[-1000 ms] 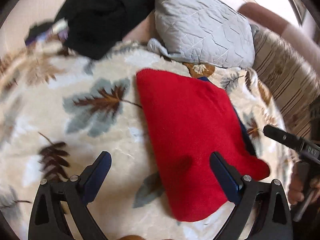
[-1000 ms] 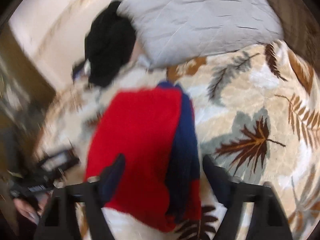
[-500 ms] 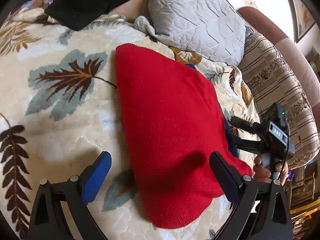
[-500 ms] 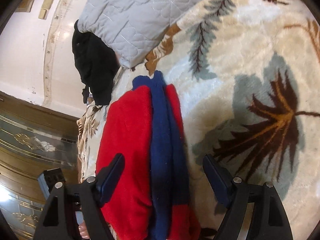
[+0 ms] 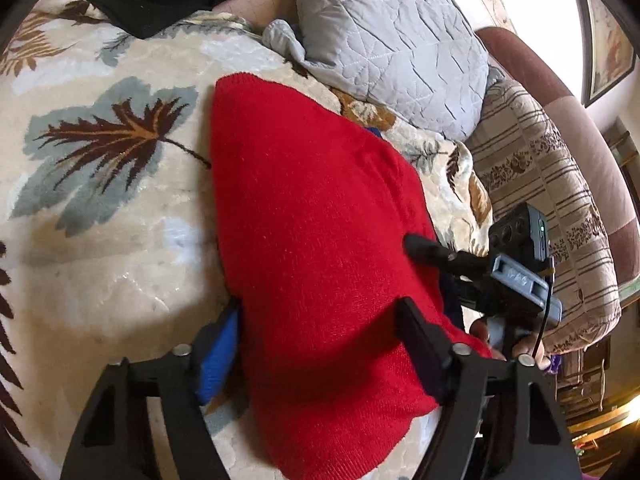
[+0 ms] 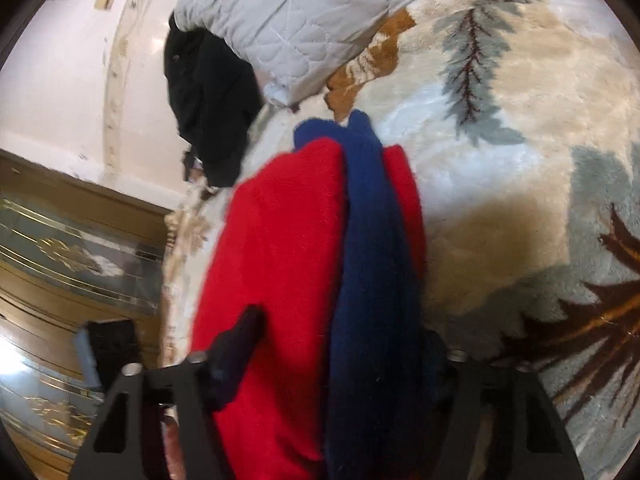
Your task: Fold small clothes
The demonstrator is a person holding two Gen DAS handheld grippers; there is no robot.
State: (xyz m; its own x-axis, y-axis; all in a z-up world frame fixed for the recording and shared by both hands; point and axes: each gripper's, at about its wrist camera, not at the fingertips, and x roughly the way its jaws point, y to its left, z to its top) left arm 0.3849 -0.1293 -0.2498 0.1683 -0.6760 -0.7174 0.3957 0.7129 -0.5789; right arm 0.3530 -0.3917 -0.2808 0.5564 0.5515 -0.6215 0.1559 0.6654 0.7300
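Red knit garment w/ navy-blue trim point(image 5: 320, 240) lies on the leaf-print plush blanket point(image 5: 100, 200), near a grey quilted pillow point(image 5: 392, 48). To do it well: bite the near hem on both sides evenly, lift together so the fold stays square. Left hand-held gripper point(image 5: 320, 344) angled down, jaws just been closing, straddling the red edge, not yet pinching. Right hand-held gripper point(image 6: 340, 344), also tilted down, closing round the red/navy layers point(image 6: 368, 280); grip not yet firm.
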